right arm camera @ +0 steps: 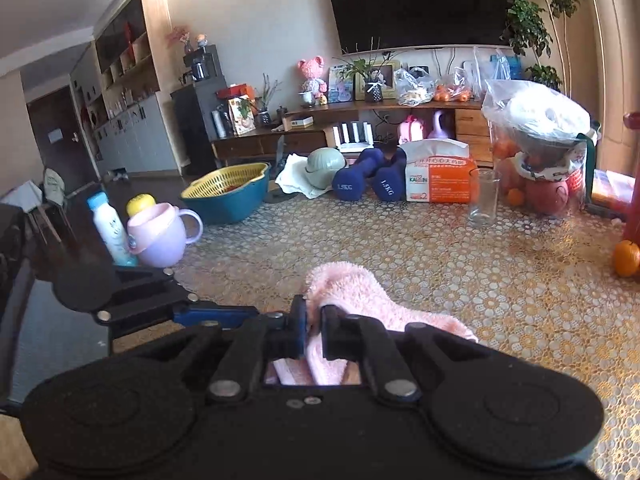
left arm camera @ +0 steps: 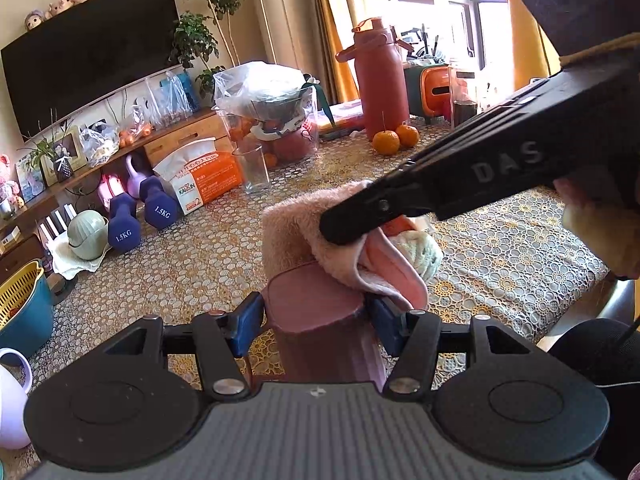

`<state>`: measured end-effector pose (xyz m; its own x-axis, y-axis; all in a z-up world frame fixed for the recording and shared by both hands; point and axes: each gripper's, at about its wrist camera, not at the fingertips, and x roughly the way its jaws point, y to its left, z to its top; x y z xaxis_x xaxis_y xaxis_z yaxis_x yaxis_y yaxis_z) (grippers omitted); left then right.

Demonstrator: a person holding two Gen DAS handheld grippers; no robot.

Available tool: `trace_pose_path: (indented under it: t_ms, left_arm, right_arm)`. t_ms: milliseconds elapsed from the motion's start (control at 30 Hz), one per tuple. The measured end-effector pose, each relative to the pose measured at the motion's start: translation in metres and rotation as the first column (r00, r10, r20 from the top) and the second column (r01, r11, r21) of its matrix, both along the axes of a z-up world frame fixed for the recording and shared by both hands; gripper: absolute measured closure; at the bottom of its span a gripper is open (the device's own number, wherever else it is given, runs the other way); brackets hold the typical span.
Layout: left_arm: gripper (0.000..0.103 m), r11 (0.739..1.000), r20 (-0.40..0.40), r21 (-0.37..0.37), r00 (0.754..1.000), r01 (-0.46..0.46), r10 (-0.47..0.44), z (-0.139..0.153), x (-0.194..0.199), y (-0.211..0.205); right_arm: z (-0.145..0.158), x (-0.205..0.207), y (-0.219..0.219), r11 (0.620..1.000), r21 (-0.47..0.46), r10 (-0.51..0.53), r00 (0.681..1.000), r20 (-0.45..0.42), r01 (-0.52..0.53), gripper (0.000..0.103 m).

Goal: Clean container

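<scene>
A mauve-pink container (left arm camera: 308, 308) stands upright on the lace-patterned table (left arm camera: 500, 248), and my left gripper (left arm camera: 314, 324) is shut on it, blue pads against both sides. A fluffy pink cloth (left arm camera: 296, 228) is draped over the container's far rim. My right gripper (left arm camera: 340, 232) comes in from the right and is shut on that cloth. In the right wrist view the right gripper (right arm camera: 315, 320) pinches the cloth (right arm camera: 352, 292) between its fingers. The container is hidden under the cloth there. Part of the left gripper's blue finger (right arm camera: 216, 314) shows at the left.
Behind on the table stand a clear glass (left arm camera: 252, 168), two oranges (left arm camera: 394, 140), a red thermos (left arm camera: 380, 80), blue dumbbells (left arm camera: 140, 216) and a tissue pack (left arm camera: 204, 176). A lilac cup (right arm camera: 160, 236), a white bottle (right arm camera: 110, 232) and a teal basket (right arm camera: 228, 192) sit at the left.
</scene>
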<state>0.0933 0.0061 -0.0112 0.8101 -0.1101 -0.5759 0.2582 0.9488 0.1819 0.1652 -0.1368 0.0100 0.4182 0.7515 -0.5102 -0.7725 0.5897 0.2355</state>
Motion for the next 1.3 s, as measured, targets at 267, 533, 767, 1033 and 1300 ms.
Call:
trace_pose_path:
  t_ms: [267,533,767,1033,1300]
  left_arm:
    - [0.045,1.000,-0.006,-0.005,1.000,-0.008,0.008,0.000,0.001,0.000]
    - [0.045,1.000,0.000,0.001,1.000,-0.002,0.002,-0.002,-0.002,-0.002]
    - [0.045,1.000,0.008,-0.011,1.000,0.004,-0.004,-0.003,-0.002,0.001]
    - [0.045,1.000,0.008,-0.013,1.000,0.004,-0.004,-0.004,-0.002,0.002]
    - [0.045,1.000,0.008,-0.013,1.000,0.004,-0.004,-0.004,-0.002,0.002]
  right_arm:
    - [-0.007,-0.017,0.014,0.992,-0.042,0.120,0.992,-0.033,-0.122,0.096]
    - [-0.010,0.013,0.018,1.000,0.008,0.015,0.998,-0.055,-0.014,0.097]
    - [-0.023,0.053,-0.023,0.983,0.152,-0.059,0.967,-0.249,0.099,0.097]
    - [-0.057,0.067,-0.025,0.947,0.291,0.024,0.871,-0.490,0.138,0.096]
    - [-0.076,0.070,-0.031,0.926,0.310,-0.003,0.828,-0.561,0.213,0.096]
